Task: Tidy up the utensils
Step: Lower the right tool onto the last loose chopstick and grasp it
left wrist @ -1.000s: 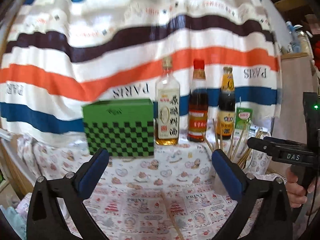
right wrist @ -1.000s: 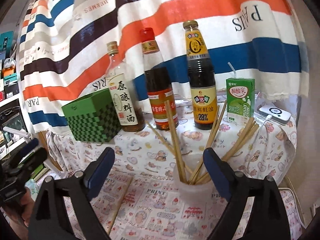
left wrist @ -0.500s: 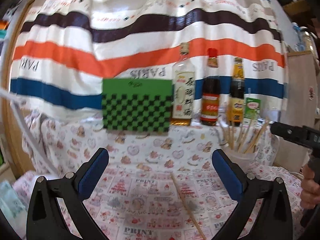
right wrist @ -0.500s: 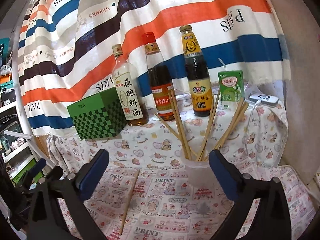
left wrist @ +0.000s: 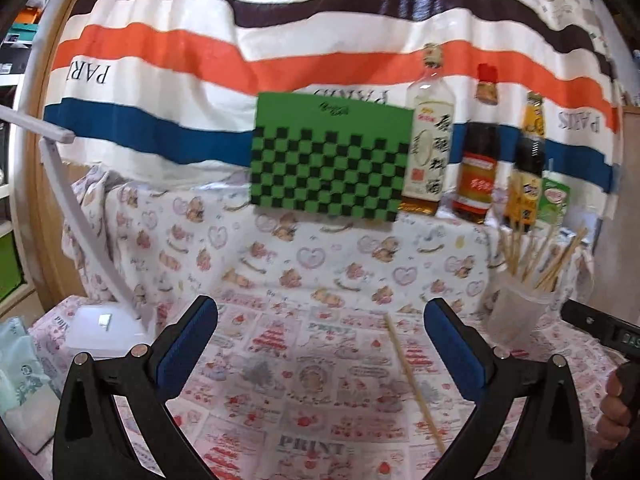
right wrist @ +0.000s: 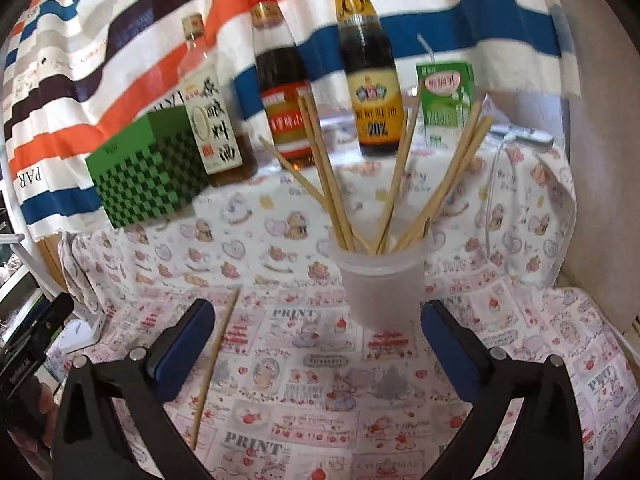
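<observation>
One loose chopstick [left wrist: 414, 384] lies flat on the printed tablecloth [left wrist: 280, 344], well apart from the others; the rest stand fanned out in a frosted plastic cup [right wrist: 380, 284] near the right edge of the table. Left gripper [left wrist: 320, 344] hovers over the cloth, jaws spread wide, nothing between the pads; the stick lies just inside its right finger, running away at a slant. Right gripper [right wrist: 316, 350] also wide open and empty, cup sitting ahead of it roughly between the fingers but not touched; the loose stick shows beside its left finger [right wrist: 180, 354]. Step in hand, by my reading: collect the stray stick and drop it in the cup. To do it well: the left gripper looks best placed. Centre the pads across the stick near its middle, turn the wrist so the jaws close square to its length, come low enough to pinch it off the cloth without snagging fabric. The cup looks light and top-heavy; steadying it with the right gripper would guard against tipping. Bottles [right wrist: 280, 80] behind are tall and close together; keep clear.
</observation>
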Demonstrator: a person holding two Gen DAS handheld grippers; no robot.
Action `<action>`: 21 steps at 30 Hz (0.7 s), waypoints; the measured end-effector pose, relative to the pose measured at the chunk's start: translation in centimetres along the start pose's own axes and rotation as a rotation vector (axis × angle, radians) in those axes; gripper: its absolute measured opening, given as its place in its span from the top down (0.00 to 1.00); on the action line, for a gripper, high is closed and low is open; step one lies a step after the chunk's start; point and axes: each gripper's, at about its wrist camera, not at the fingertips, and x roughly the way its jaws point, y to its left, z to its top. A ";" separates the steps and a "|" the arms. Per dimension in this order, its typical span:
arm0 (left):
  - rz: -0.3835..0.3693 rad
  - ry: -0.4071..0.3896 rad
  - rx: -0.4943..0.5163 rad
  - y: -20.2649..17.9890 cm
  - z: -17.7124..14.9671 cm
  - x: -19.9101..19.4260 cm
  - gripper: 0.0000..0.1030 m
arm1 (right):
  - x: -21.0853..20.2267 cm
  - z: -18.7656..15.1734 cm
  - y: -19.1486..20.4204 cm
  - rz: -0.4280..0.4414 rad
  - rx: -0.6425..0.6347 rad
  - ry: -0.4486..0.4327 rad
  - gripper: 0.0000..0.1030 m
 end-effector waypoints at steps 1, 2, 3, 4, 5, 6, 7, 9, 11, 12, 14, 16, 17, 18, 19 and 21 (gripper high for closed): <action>0.022 0.002 0.005 0.2 0.0 0.2 0.01 | 0.3 -0.1 -0.1 -0.005 0.004 0.010 0.00; 0.043 0.001 0.009 0.5 0.0 0.3 0.01 | 0.5 -0.2 -0.3 -0.018 0.004 0.016 0.00; 0.053 0.006 0.008 0.8 -0.1 0.5 0.01 | 0.8 -0.3 -0.3 -0.029 0.000 0.021 0.00; 0.056 0.015 0.004 1.0 -0.2 0.7 0.01 | 1.0 -0.4 -0.3 -0.036 -0.002 0.030 0.00; 0.058 0.027 -0.005 1.2 -0.3 0.9 0.01 | 1.2 -0.5 -0.3 -0.037 -0.003 0.040 0.00; 0.058 0.040 -0.011 1.4 -0.4 1.1 0.01 | 1.5 -0.6 -0.4 -0.039 -0.002 0.052 0.00; 0.056 0.059 -0.014 1.4 -0.5 1.4 0.01 | 1.7 -0.6 -0.4 -0.042 -0.001 0.061 0.00; 0.067 0.090 -0.010 1.4 -0.7 2.0 0.01 | 2.1 -0.8 -0.5 -0.045 -0.001 0.078 0.00; 0.088 0.122 -0.010 1.4 -1.0 2.6 0.01 | 2.4 -0.9 -0.4 -0.052 -0.007 0.092 0.00; 0.092 0.142 -0.015 1.5 -1.2 3.0 0.01 | 2.5 -1.0 -0.4 -0.056 -0.009 0.097 0.00; 0.086 0.175 -0.027 1.6 -1.5 3.7 0.01 | 2.7 -1.1 -0.3 -0.055 -0.016 0.108 0.00; 0.088 0.195 -0.038 1.9 -1.6 4.0 0.01 | 2.9 -1.3 -0.1 -0.053 -0.028 0.123 0.00; 0.088 0.197 -0.046 2.0 -1.6 4.0 0.01 | 3.0 -1.4 0.1 -0.053 -0.035 0.128 0.00; 0.085 0.196 -0.057 2.2 -1.6 3.9 0.01 | 3.1 -1.5 0.3 -0.053 -0.046 0.136 0.00; 0.081 0.192 -0.068 2.3 -1.5 3.8 0.01 | 3.3 -1.6 0.6 -0.047 -0.060 0.148 0.00; 0.073 0.179 -0.086 2.6 -1.3 3.4 0.01 | 3.6 -1.9 1.1 -0.021 -0.081 0.183 0.00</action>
